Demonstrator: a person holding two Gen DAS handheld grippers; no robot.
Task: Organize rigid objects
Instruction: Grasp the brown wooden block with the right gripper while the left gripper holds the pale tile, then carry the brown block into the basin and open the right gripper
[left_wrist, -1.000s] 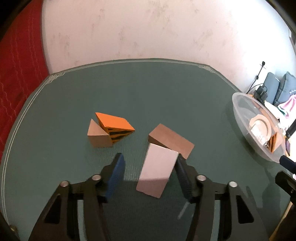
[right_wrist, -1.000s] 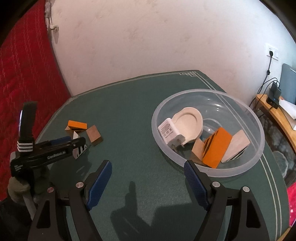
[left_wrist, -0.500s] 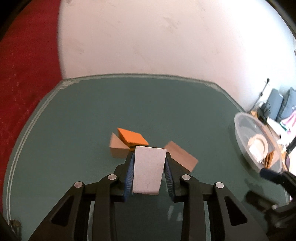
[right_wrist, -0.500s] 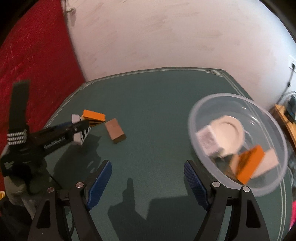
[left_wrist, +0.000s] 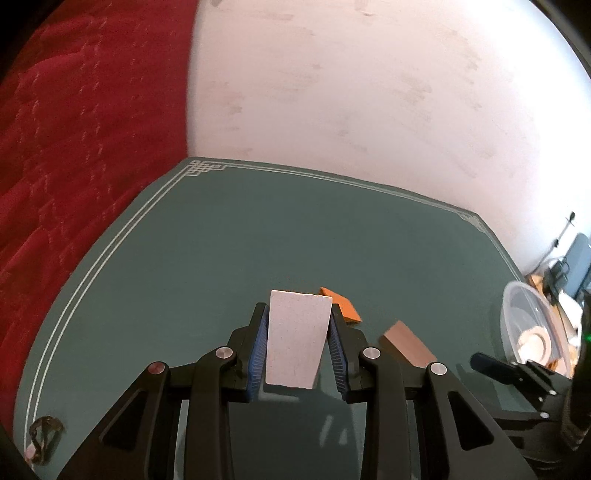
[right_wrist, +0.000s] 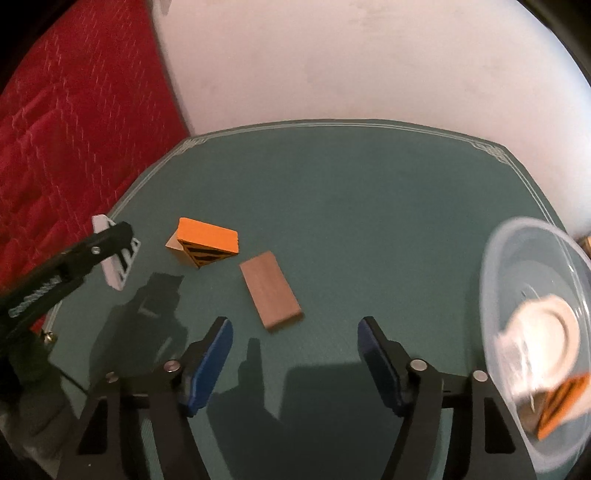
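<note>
My left gripper (left_wrist: 298, 325) is shut on a white wedge block (left_wrist: 295, 339) and holds it above the green table (left_wrist: 221, 251). The block also shows in the right wrist view (right_wrist: 114, 258), black-striped on its side, clamped in the left gripper at the left. An orange striped block (right_wrist: 205, 242) lies against a tan block (right_wrist: 173, 243), with a brown block (right_wrist: 271, 291) to their right. The orange block (left_wrist: 341, 304) and the brown block (left_wrist: 406, 345) show past my left fingers. My right gripper (right_wrist: 295, 341) is open and empty, just short of the brown block.
A clear plastic bowl (right_wrist: 495, 258) stands at the table's right, holding a white dish (right_wrist: 546, 328) and an orange striped block (right_wrist: 561, 402); it also shows in the left wrist view (left_wrist: 517, 314). A red quilted fabric (right_wrist: 66, 140) lies along the left. A white wall rises behind.
My left gripper has shut on the white wedge and lifted it off the table. My right gripper has swung left, away from the bowl and toward the brown block.
</note>
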